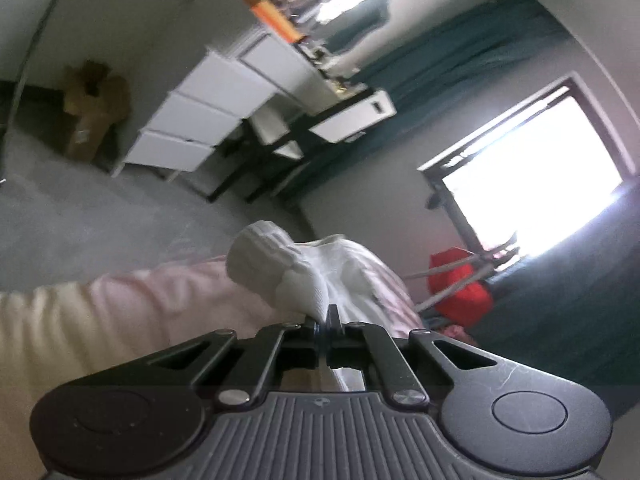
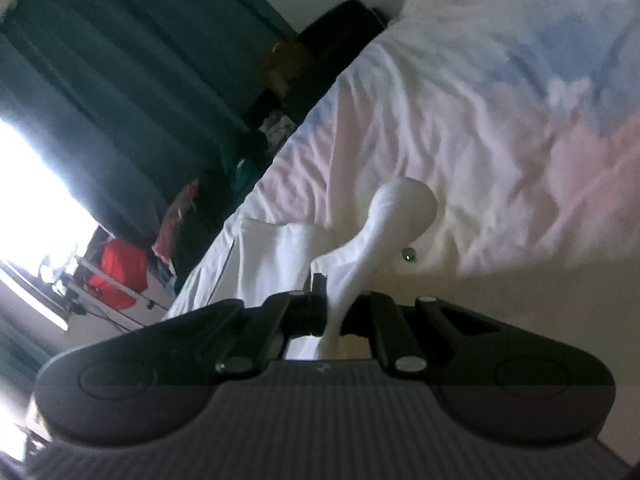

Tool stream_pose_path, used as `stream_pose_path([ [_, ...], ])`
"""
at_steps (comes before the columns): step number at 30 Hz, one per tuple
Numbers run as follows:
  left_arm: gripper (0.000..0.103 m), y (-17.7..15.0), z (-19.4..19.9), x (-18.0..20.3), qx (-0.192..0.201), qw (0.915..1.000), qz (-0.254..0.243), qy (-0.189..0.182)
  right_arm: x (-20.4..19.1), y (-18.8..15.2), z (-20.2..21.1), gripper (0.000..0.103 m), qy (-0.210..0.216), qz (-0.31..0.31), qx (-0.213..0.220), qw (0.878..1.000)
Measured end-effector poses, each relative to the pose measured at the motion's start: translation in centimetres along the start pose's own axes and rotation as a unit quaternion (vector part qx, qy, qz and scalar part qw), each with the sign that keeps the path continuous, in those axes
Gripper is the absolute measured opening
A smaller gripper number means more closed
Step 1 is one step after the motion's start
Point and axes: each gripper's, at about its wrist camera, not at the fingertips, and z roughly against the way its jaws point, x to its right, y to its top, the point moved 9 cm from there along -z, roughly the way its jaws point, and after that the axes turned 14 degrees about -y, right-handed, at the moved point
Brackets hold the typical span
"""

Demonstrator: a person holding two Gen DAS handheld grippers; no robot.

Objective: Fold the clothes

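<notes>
Holding a white sock [image 1: 280, 264] pinched shut in the left gripper [image 1: 326, 314] and right gripper [image 2: 326, 280] above the bed [image 2: 480, 120] edge; thin bite may slip; sock drops.

Two grippers, left gripper [image 1: 326, 314] and right gripper [image 2: 326, 284], one white garment [image 1: 280, 264], one drawer unit [image 1: 208, 108], one window [image 1: 532, 176], one red cloth [image 2: 118, 268]

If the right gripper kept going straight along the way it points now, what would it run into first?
Most likely the white garment it is already shut on, which bunches up just ahead of the right gripper. Past that lies the rumpled bedsheet; depth is hard to judge in this fisheye view.
</notes>
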Motion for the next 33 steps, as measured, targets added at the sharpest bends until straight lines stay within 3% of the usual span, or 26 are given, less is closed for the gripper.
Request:
stream_pose_path([
  [5,0.002,2.3,-5.2,4.0,-0.007,0.9993,-0.036,-0.012,-5.2,2.4,-1.5,0.005,-0.013,0.036,0.017,0.999],
  [9,0.003,3.6,-11.9,6.4,-0.008,0.9973,-0.072,-0.010,-10.8,4.2,-4.5,0.006,-0.021,0.063,0.048,0.997],
  [16,0.003,2.9,-27.0,6.3,-0.039,0.9912,-0.126,0.007,-19.5,3.9,-16.1,0.006,-0.067,0.102,0.085,0.989],
  [21,0.003,1.2,-35.6,3.6,-0.087,0.9850,-0.138,0.056,-22.8,1.5,-24.9,0.006,-0.114,0.152,0.079,0.979],
  [27,0.006,0.5,-38.4,1.9,-0.123,0.9775,-0.150,0.083,-23.9,-0.1,-27.7,0.008,-0.131,0.180,0.077,0.972],
  [31,0.020,0.1,-37.8,1.4,-0.137,0.9769,-0.147,0.072,-23.0,-0.5,-27.8,0.014,-0.097,0.156,0.055,0.981],
  [33,0.032,0.0,-36.5,1.5,-0.142,0.9788,-0.137,0.055,-22.4,-0.5,-27.5,0.028,-0.068,0.139,0.035,0.987],
])
